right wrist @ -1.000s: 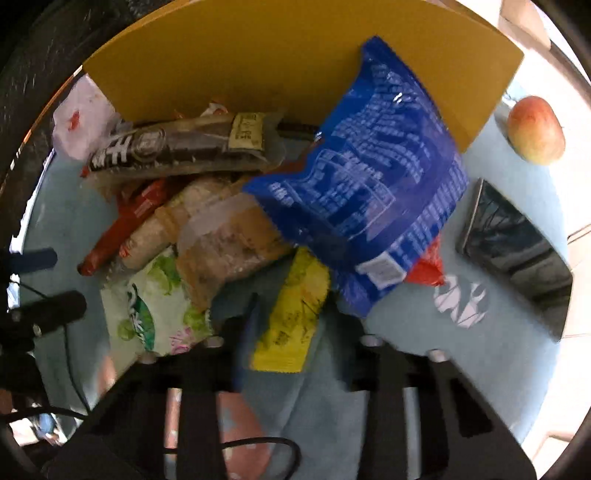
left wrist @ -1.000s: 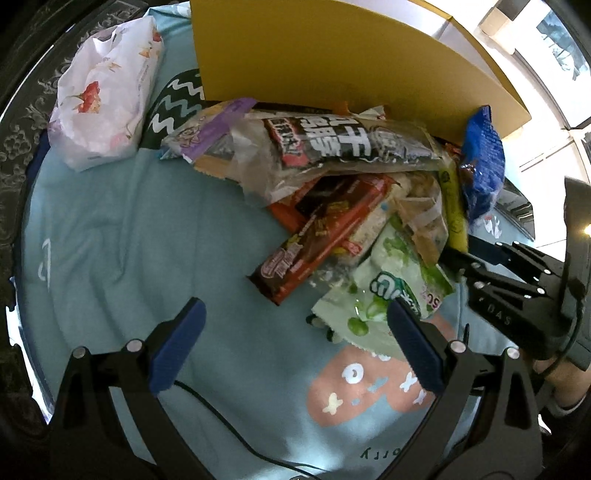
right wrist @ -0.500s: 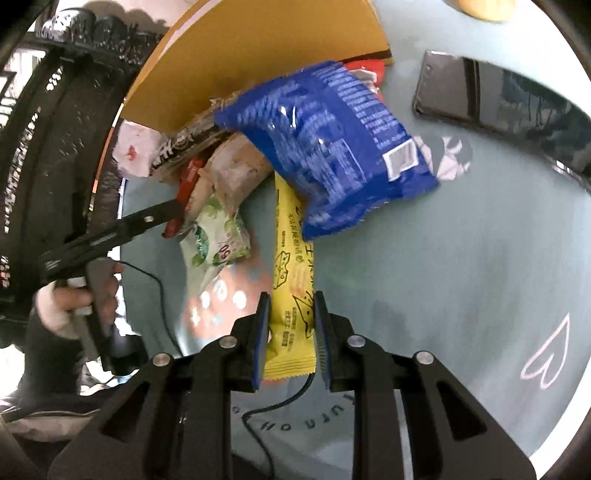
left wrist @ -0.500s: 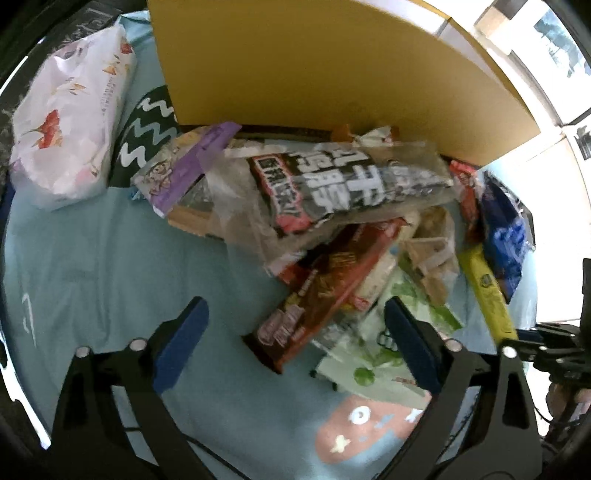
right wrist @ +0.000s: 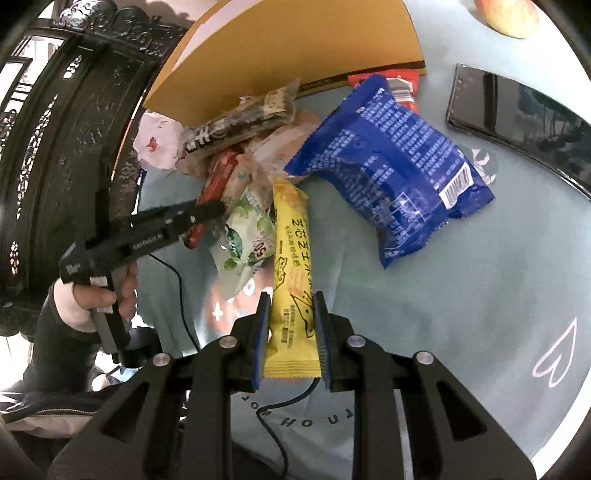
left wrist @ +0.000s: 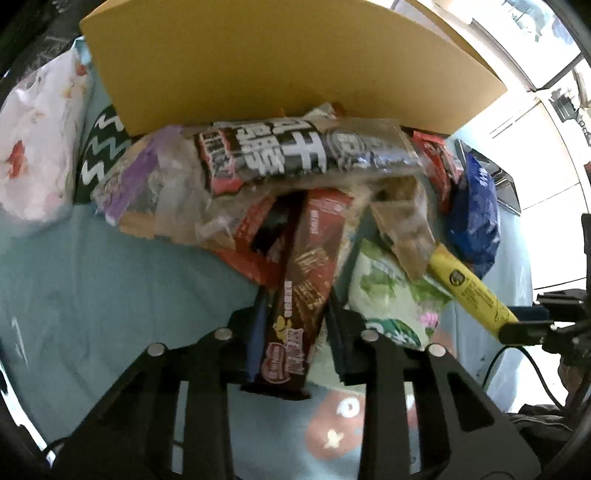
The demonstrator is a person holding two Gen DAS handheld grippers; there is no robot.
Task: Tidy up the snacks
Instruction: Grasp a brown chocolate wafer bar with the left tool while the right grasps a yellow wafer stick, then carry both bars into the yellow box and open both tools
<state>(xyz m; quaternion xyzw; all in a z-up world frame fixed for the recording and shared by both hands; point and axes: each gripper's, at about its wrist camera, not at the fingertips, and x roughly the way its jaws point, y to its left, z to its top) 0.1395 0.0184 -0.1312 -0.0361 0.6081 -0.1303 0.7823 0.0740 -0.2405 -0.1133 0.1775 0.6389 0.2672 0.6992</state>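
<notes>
- On the light blue cloth [left wrist: 92, 288] we see a heap of snacks lying against the yellow box [left wrist: 258, 62].
- Our left gripper [left wrist: 295, 325] points down at the near edge of this heap, and the brown bar [left wrist: 306, 280] lies lengthwise between its two fingers.
- The jaws of this gripper are closing; both blue pads already touch the sides of the bar, whose far end is still under the black-and-white pack [left wrist: 295, 155].
- Just right of the brown bar lies the green pouch [left wrist: 388, 291], and beyond it the blue bag [left wrist: 476, 221].
- Our right gripper [right wrist: 291, 325] is almost fully closed and pinches the near end of the yellow bar [right wrist: 291, 258].
- This yellow bar points away from the gripper, its far end beside the green pouch [right wrist: 247, 236] and the blue bag [right wrist: 399, 162].
- In the right wrist view a hand [right wrist: 96, 295] holds the left gripper [right wrist: 207, 214] at the brown bar.
- Farther away lie a phone [right wrist: 517, 114] and an apple [right wrist: 506, 14].
</notes>
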